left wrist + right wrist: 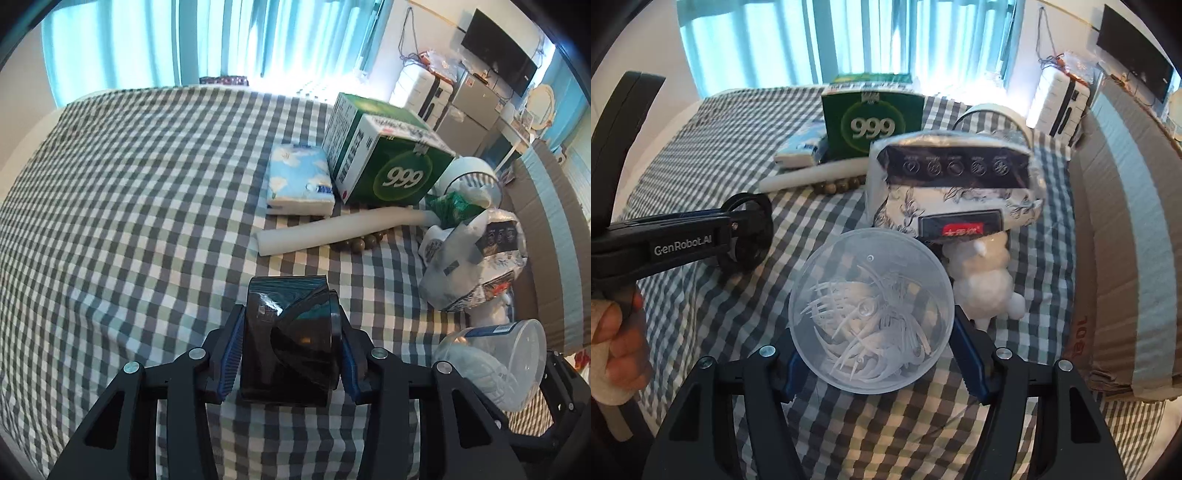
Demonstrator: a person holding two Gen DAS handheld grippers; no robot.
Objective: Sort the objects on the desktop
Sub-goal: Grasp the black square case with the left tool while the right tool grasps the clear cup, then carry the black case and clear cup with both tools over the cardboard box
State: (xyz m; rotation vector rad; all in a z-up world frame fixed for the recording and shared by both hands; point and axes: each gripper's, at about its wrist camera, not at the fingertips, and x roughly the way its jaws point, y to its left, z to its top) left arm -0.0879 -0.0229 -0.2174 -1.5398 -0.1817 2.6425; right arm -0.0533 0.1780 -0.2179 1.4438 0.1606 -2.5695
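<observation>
Checked cloth (129, 206) covers the work surface, with pale blue curtains behind and a cardboard box wall (1115, 229) along the right side. At the middle of the left wrist view the left gripper (290, 354) has its blue pads against both flat sides of a dark roll of tape (291, 339), jaws partly closed on it. In the right wrist view the right gripper (875, 354) brackets a clear plastic tub of picks (870, 321); its left pad meets the wall, while contact at the right pad cannot be told.

Toward one o'clock from the tape lie a white candle (343, 229), a string of wooden beads (360, 243), a tissue pack (301, 181) and a green 999 box (384, 158). A printed packet (953, 192) and a white plush toy (986, 291) crowd the tub at one o'clock.

Risks, as judgement: the glossy roll could slip or rotate between the pads if lifted fast. The thin tub may flex, pop free or spill if squeezed unevenly. Lifting it could also drag the plush toy just beside it.
</observation>
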